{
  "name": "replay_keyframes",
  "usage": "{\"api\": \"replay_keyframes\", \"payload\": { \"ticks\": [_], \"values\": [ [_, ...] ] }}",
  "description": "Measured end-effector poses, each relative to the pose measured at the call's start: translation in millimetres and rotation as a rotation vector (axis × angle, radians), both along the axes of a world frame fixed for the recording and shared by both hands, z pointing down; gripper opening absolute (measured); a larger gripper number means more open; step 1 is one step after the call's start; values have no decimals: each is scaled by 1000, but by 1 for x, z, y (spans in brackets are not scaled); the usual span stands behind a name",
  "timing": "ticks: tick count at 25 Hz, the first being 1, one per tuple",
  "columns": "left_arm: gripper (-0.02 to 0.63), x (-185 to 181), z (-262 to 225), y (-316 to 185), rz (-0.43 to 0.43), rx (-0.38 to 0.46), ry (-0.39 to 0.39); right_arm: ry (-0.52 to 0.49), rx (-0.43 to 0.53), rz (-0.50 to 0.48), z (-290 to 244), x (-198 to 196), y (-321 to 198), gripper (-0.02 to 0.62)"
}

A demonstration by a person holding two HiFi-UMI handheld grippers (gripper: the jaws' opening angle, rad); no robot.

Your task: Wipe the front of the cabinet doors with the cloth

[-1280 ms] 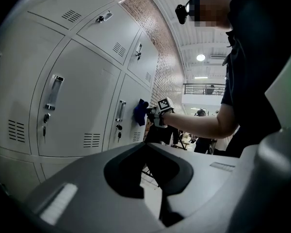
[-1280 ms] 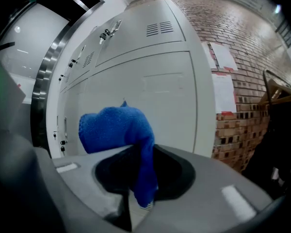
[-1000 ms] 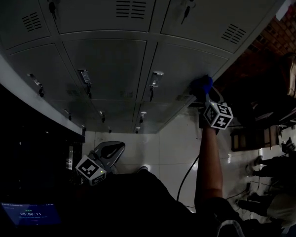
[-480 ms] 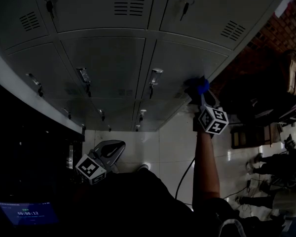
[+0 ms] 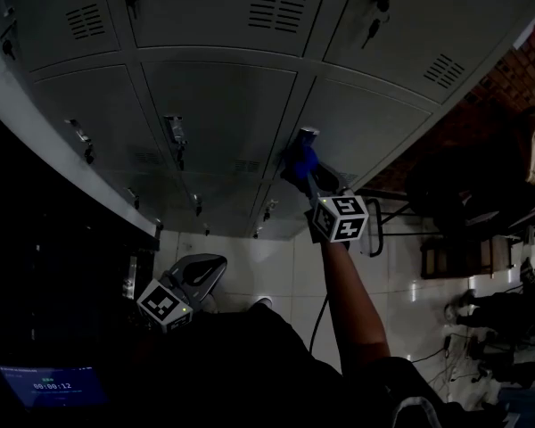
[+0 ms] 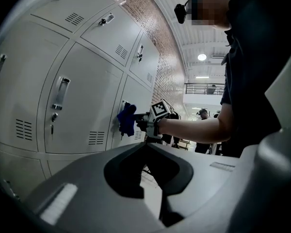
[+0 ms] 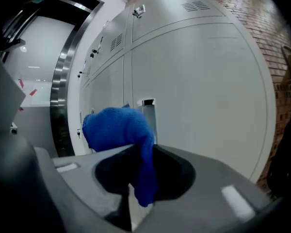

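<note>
The grey cabinet doors fill the upper half of the head view, each with a handle and a vent. My right gripper is shut on a blue cloth and presses it on a middle-row door, right beside that door's handle. In the right gripper view the blue cloth bulges over the jaws of the right gripper and hangs down between them, with the handle just behind. My left gripper hangs low by my body, shut and holding nothing, away from the doors.
A dark opening with a metal frame borders the cabinet on the left. White tiled floor lies below. Chairs and dark furniture stand at the right under a brick wall. A cable trails down. A small lit screen glows at bottom left.
My right gripper has carried the cloth leftward across the door, from near its right edge to beside the handle. The left gripper has stayed put.
</note>
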State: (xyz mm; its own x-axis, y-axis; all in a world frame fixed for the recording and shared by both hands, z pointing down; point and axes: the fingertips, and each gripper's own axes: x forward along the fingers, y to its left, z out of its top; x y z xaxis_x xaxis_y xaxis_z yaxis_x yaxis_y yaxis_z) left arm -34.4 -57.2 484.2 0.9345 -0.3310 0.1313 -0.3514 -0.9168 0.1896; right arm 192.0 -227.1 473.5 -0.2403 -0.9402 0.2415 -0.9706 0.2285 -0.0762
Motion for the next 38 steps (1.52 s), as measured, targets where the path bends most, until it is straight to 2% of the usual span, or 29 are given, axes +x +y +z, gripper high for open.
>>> {"api": "replay_keyframes", "payload": {
  "ticks": [7,14,23,26,30,33,38],
  "values": [
    [0,-24,4,0,-50,-16,-7,19,-27,4,14,-8,-21,69],
    [0,-26,5,-1,-51,-13,-10,-16,-21,69,22,18,-15,69],
    [0,-6,3,-1,-22,-16,-7,8,-96,189,55,89,4,69],
    [0,-1,8,0,-16,-14,-31,-31,-101,269,60,126,16,69],
    [0,7,13,0,-13,1,-20,-82,-106,362,64,177,33,69],
    [0,15,14,2,-3,14,-22,-90,-101,396,65,205,42,69],
    [0,28,15,5,5,-1,-38,-100,-99,432,69,231,52,69]
  ]
}}
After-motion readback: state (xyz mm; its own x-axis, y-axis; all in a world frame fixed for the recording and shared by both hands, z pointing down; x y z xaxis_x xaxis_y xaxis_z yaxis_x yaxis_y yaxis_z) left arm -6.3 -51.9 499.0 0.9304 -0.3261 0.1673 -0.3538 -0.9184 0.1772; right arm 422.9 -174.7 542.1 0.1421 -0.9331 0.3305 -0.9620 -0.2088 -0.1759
